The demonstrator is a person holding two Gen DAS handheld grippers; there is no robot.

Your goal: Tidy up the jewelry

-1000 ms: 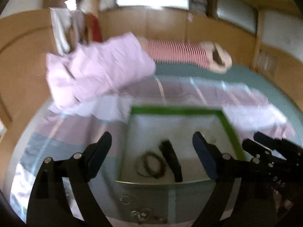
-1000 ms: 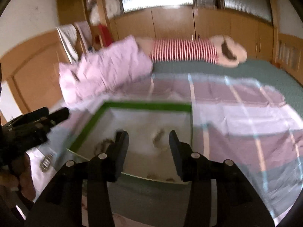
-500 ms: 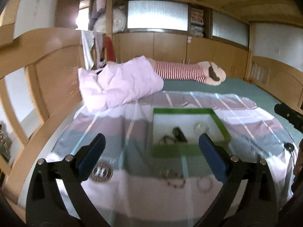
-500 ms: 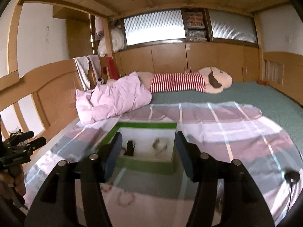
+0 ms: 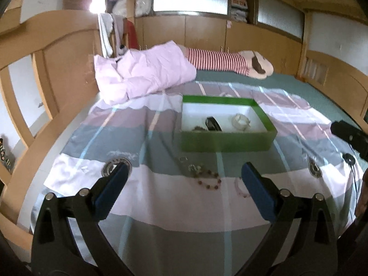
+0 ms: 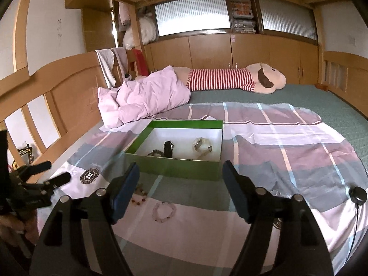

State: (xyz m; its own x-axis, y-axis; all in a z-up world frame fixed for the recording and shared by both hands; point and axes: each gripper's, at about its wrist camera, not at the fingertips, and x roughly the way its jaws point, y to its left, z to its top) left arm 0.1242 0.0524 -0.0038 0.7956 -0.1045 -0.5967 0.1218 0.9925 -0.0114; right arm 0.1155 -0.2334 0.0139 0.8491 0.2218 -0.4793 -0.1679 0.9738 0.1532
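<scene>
A green box (image 5: 227,141) with a white inside sits on the plaid sheet. It holds a black watch (image 5: 213,124), a pale bracelet (image 5: 240,120) and a dark bead bracelet (image 5: 197,128). In front of it on the sheet lie a brown bead bracelet (image 5: 208,180), a pink bracelet (image 5: 241,189) and small metal pieces (image 5: 192,167). My left gripper (image 5: 184,172) hovers open above them, nothing between its pads. My right gripper (image 6: 180,170) faces the box (image 6: 179,168), its jaws opening and empty. The pink bracelet (image 6: 163,211) lies below it, and the brown bead bracelet (image 6: 139,197) is half hidden by a finger.
A crumpled pink quilt (image 6: 142,99) and a long striped plush toy (image 6: 230,79) lie beyond the box. A wooden bed rail (image 5: 46,105) runs along the left. A black round device on a cable (image 6: 357,195) rests at the sheet's right edge.
Both grippers have drawn back from the box, which now looks smaller and farther off. The loose bracelets on the sheet have come into view. The right jaws have spread wider.
</scene>
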